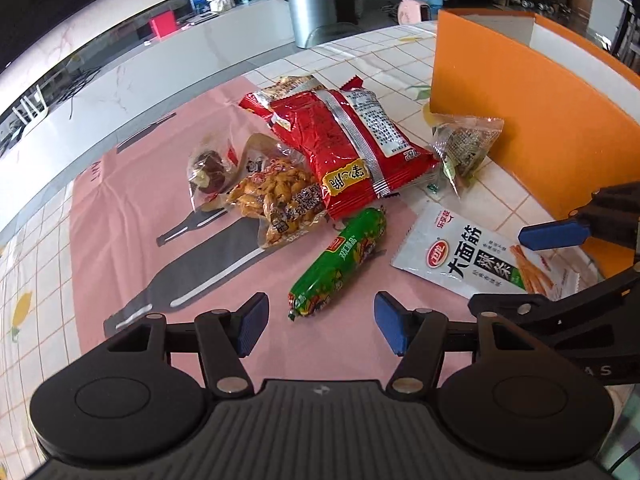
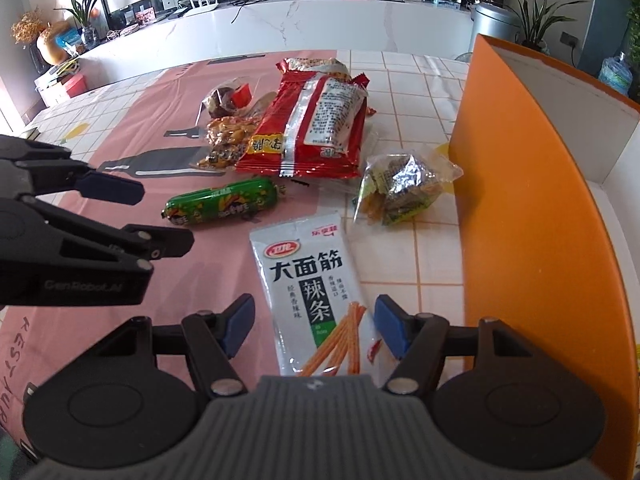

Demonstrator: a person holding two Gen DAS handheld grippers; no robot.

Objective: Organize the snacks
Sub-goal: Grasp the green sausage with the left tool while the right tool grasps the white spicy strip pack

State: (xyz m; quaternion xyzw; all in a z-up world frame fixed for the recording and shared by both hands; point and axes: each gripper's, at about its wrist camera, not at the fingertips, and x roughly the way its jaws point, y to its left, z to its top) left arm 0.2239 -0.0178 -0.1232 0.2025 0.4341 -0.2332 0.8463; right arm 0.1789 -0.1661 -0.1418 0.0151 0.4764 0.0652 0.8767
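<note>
Snacks lie loose on a pink mat (image 1: 120, 216) over a tiled table (image 2: 404, 80), beside an orange box (image 2: 520, 184). Left gripper (image 1: 320, 326) hangs with jaws spread and empty just short of the green sausage (image 1: 340, 264). Right gripper (image 2: 314, 326) stands with jaws apart, pads either side of the near end of the white packet (image 2: 312, 292) without pressing it. Farther off sit a red bag (image 2: 316, 124), peanuts (image 1: 276, 196), a date pack (image 1: 208, 168) and a small clear pack (image 2: 404, 188) near the box.
</note>
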